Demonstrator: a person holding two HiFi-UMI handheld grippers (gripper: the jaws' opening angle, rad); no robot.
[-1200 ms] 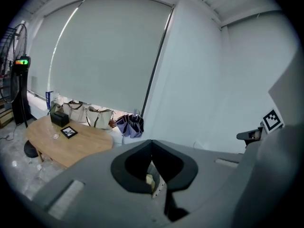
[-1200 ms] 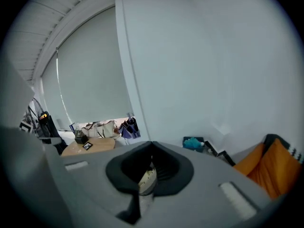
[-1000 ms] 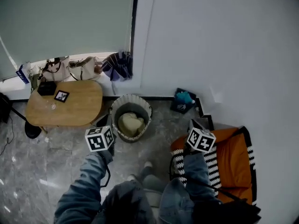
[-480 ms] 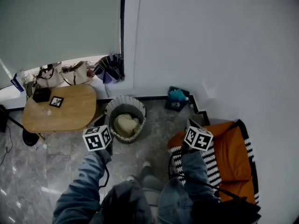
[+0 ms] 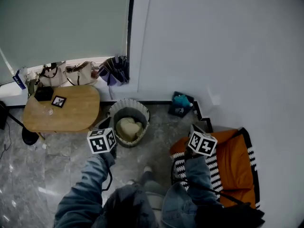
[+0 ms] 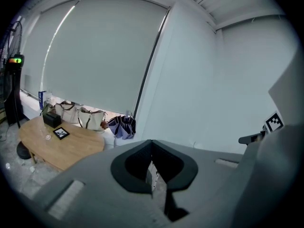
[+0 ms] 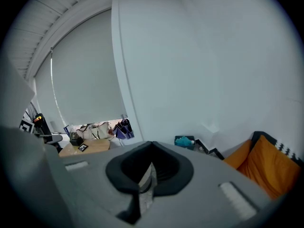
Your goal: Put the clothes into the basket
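L gripper (image 5: 101, 140) and R gripper (image 5: 202, 143) show in head view as marker cubes, lower centre-left and lower centre-right, each at the end of a denim sleeve (image 5: 85, 184). Btwn and above them, mid-frame, the basket (image 5: 112, 119) stands on grey floor w/ a cream garment (image 5: 129, 127) lying inside; nothing covers its mouth. Just left of basket: wooden table (image 5: 71, 113) w/ black box (image 5: 43, 93) and small card (image 5: 59, 101). Upper left: bags (image 5: 71, 73) and folded purple umbrella (image 5: 114, 70) on a sill under the blind (image 5: 61, 23). Right of basket, by the wall: teal item (image 5: 183, 99) in a dark box. Lower right: orange seat (image 5: 235, 163) w/ black-white striped trim; R gripper's cube overlaps its upper-left edge in frame. Vs half a sec ago, both cubes keep approx the same spots; blind's edge sits slightly further right, so mostly a camera shift. Left gripper view: jaws together, only a thin slit, nothing btwn them; table, bags, umbrella at left-centre, R gripper's marker at right edge. Right gripper view: jaws fully closed, empty; table and umbrella at left-centre, teal item at centre, orange seat lower right.
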